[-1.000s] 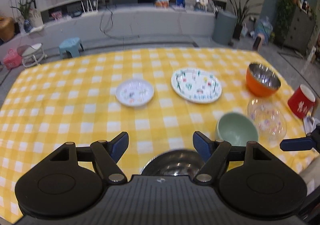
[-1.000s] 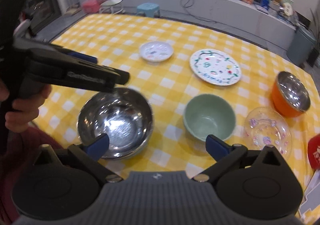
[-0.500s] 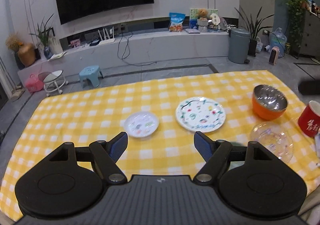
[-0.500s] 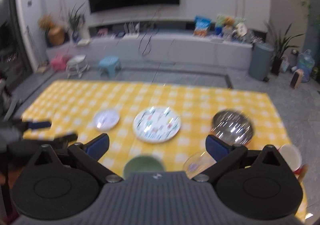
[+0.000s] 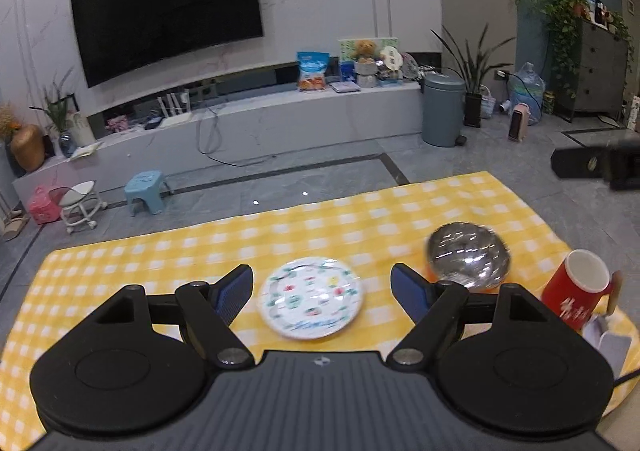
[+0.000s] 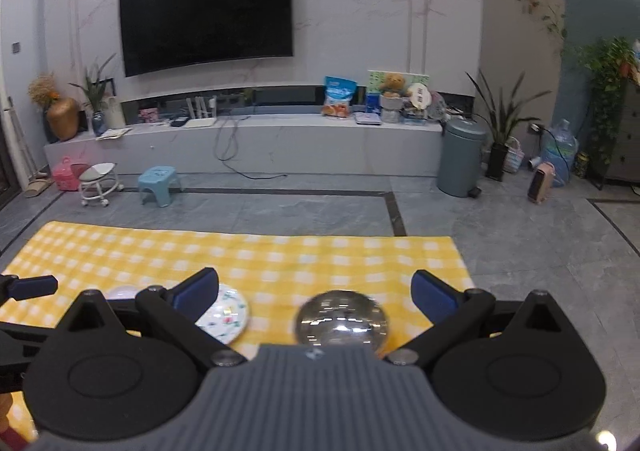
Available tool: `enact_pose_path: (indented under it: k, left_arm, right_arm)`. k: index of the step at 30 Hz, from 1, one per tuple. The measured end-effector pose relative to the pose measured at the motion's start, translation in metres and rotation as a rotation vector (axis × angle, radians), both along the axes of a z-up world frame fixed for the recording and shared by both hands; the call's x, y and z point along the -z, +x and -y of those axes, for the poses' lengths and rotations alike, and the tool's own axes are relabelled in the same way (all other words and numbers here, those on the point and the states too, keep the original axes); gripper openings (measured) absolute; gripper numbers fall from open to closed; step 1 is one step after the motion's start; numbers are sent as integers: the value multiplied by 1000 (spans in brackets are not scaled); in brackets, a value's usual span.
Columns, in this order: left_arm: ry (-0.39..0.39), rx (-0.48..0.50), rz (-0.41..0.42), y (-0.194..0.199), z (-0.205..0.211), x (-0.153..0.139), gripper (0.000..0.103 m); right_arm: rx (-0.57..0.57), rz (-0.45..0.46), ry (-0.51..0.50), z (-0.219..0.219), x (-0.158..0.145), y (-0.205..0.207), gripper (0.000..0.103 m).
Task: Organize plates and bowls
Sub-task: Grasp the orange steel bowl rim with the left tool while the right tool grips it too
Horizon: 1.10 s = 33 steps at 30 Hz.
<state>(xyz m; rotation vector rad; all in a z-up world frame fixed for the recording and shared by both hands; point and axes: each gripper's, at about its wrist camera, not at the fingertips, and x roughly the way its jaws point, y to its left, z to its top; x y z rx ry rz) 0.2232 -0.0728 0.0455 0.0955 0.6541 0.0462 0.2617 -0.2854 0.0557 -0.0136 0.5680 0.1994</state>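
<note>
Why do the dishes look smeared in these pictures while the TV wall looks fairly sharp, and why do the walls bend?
Left wrist view: the patterned plate and steel-lined bowl are streaked, which looks like motion blur; the red mug is softer too. Right wrist view: the bowl and checked cloth smear likewise, with glare on the steel. Both views: the fisheye lens bows walls and floor lines near the edges.

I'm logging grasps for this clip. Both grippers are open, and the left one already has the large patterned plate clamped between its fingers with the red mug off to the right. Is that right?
Not quite. The left gripper is open but holds nothing: the left wrist view shows the patterned plate lying flat on the yellow checked cloth, untouched. The right gripper is open too, and the red mug is indeed to the right.
</note>
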Motion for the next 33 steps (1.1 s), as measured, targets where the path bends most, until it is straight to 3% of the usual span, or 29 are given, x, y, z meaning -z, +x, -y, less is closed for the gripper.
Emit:
enact_pose_path:
  k: [6, 9, 12, 13, 15, 21, 27, 33]
  left_arm:
    - [-25, 138, -66, 47, 58, 27, 91]
    - [-18, 151, -129, 74, 79, 53, 90]
    - [20, 113, -216, 103, 89, 86, 79]
    - [27, 80, -239, 111, 88, 96, 77]
    - [13, 23, -263, 123, 84, 111, 76]
    - [-47, 29, -257, 144, 66, 132, 76]
    - [-118, 41, -340, 166, 63, 145, 76]
    - [-145, 61, -378, 174, 67, 153, 57]
  right_arm:
    - [124, -91, 149, 62, 47, 37, 95]
    - [155, -152, 268, 81, 78, 56, 85]
    - [115, -218, 332, 79, 108, 72, 61]
    - [109, -238, 333, 76, 116, 76, 54]
    - [115, -275, 304, 68, 130, 85, 49]
    - [239, -308, 198, 51, 159, 104, 44]
    - [283, -364, 122, 42, 184, 120, 45]
    - [278, -354, 52, 36, 185, 127, 47]
